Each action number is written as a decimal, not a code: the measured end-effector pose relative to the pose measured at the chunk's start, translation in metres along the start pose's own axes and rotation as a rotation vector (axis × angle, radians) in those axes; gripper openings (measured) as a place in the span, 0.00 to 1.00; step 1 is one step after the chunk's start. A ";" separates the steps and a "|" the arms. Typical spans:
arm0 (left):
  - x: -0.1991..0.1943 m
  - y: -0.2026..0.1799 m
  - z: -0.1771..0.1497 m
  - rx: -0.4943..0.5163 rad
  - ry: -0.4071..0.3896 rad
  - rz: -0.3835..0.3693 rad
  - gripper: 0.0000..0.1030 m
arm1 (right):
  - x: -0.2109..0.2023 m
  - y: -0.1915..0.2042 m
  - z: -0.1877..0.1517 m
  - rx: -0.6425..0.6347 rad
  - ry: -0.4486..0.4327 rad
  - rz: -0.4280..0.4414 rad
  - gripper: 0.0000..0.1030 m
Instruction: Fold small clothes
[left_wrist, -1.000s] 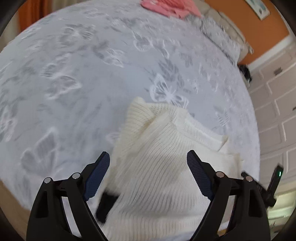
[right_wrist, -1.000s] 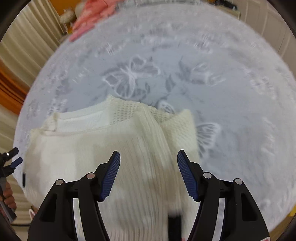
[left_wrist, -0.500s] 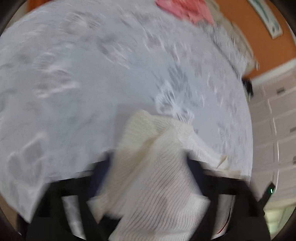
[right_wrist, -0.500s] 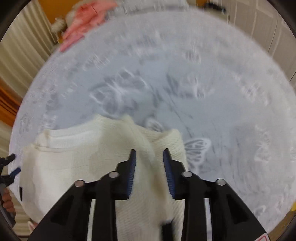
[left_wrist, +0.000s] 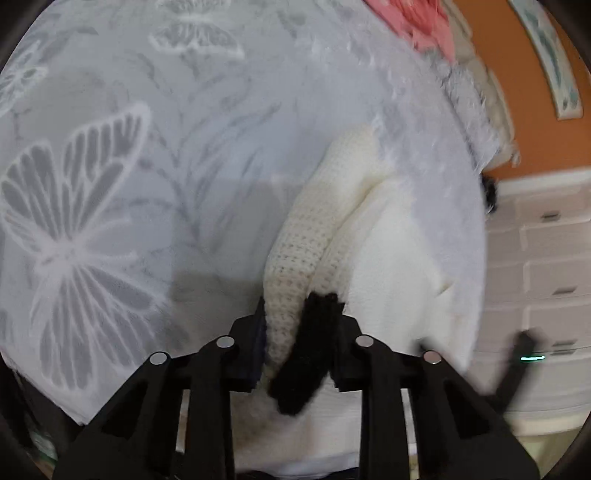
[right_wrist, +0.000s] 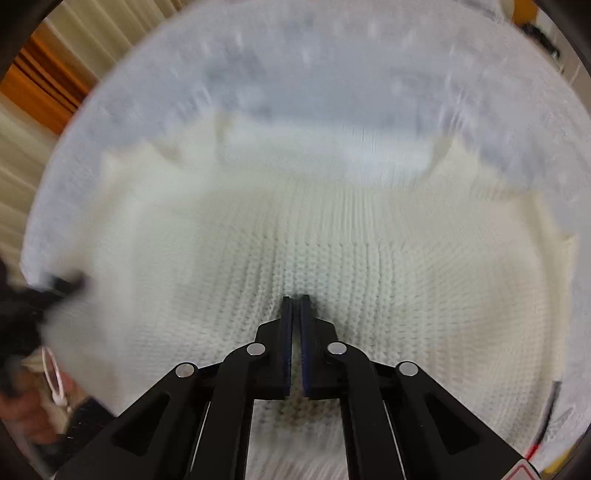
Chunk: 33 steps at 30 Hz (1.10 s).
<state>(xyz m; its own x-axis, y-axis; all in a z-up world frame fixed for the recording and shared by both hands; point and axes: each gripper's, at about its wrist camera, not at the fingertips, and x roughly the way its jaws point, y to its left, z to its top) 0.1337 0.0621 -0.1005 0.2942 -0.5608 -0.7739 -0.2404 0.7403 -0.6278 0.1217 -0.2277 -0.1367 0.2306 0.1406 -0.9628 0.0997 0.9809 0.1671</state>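
both the left gripper (left_wrist: 295, 325) and right gripper (right_wrist: 295, 306) clench the cream sweater (left_wrist: 317, 229), its fold pointing away.

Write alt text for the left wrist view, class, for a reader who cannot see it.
The left claw is shut on a bunched fold of a cream knitted sweater with black trim, over a grey butterfly-print bedspread. Pink clothes lie at the far edge, near an orange wall.

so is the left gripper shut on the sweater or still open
Shut on it: the left gripper has its fingers closed around a bunched roll of the cream knit sweater, with a black piece pinched alongside.
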 end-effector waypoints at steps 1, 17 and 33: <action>-0.010 -0.009 0.001 0.014 -0.011 -0.042 0.22 | 0.002 -0.002 0.001 0.014 -0.006 0.011 0.00; 0.005 -0.220 -0.105 0.415 0.113 -0.274 0.22 | -0.009 -0.084 0.009 0.265 0.008 0.354 0.03; 0.014 -0.223 -0.169 0.518 0.018 -0.007 0.81 | -0.113 -0.194 -0.112 0.447 -0.203 0.466 0.73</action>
<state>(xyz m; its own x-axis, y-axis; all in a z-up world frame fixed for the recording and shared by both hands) 0.0356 -0.1736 0.0150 0.2771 -0.5691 -0.7742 0.2527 0.8205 -0.5128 -0.0325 -0.4191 -0.0847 0.5196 0.4645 -0.7172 0.3262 0.6680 0.6689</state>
